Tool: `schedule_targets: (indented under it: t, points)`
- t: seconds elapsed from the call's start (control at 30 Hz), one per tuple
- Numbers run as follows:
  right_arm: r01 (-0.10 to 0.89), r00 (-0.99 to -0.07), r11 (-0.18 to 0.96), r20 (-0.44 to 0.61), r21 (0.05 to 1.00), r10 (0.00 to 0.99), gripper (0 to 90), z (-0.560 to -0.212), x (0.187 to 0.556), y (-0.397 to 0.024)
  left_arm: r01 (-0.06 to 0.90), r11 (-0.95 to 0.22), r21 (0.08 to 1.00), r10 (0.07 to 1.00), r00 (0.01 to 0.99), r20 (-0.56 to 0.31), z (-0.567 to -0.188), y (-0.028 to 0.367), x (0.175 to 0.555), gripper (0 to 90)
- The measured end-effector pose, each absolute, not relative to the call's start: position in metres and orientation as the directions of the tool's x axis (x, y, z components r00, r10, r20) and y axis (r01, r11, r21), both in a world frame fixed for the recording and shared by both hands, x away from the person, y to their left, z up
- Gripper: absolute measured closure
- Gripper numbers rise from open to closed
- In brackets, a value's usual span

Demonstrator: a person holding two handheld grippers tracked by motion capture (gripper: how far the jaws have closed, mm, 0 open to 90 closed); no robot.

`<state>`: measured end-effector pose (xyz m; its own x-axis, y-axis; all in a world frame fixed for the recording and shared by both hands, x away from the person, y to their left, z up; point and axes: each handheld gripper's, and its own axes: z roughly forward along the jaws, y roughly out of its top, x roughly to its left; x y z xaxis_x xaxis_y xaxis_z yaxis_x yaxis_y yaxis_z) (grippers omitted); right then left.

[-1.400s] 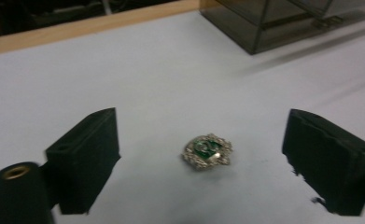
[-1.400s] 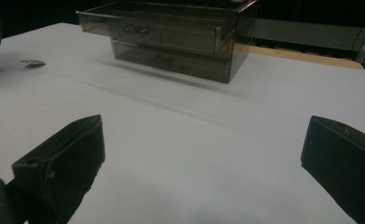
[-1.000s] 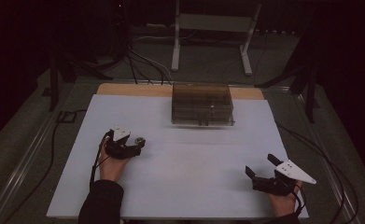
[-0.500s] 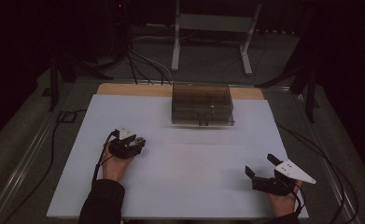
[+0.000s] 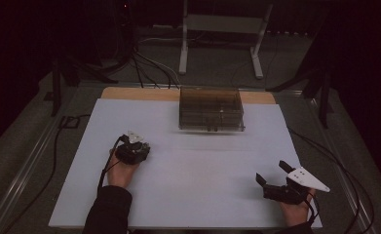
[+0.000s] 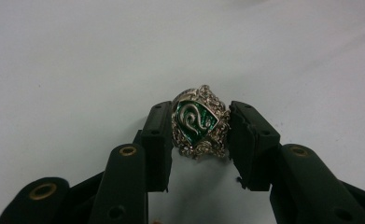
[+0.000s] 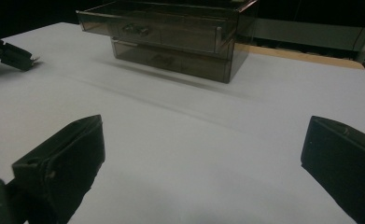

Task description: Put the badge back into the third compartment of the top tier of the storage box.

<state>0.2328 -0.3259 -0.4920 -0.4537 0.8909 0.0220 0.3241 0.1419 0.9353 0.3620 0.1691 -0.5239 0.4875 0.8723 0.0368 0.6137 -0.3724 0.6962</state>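
Left gripper (image 6: 200, 133) has its two black jaws on either side of a silver pendant with a green enamel crest (image 6: 196, 122), which lies on the tabletop between the pads. One pad touches its edge and the other sits just beside it, so a firm clamp cannot be told. These jaws have just been closing around the pendant. From the high view this gripper (image 5: 135, 148) points down at the left part of the white tabletop (image 5: 202, 165). A smoky clear drawer box (image 5: 211, 109) stands near the far edge, well apart from the pendant, and dark floor with cables and stand legs surrounds the table. Right gripper (image 5: 275, 176) rests near the right front corner, its jaws spread wide with nothing between them.
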Motion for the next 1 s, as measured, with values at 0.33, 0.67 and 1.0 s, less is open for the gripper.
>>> schedule_targets:
  t: [0.33,0.67,1.0]
  points:
    - [0.324,-0.454,0.142,0.022,0.935,0.891,0.0,-0.492,0.233,-0.326,0.611,-0.321,0.724,0.884,0.468,-0.003,-0.514,0.178,0.359,78.6]
    - [0.327,-0.455,0.144,0.022,0.934,0.89,0.0,-0.492,0.233,-0.326,0.632,-0.274,0.725,0.91,0.414,-0.017,-0.51,0.192,0.36,87.0]
    - [0.329,-0.457,0.145,0.023,0.933,0.889,0.0,-0.492,0.234,-0.326,0.649,-0.258,0.716,0.914,0.404,-0.037,-0.515,0.192,0.364,87.9]
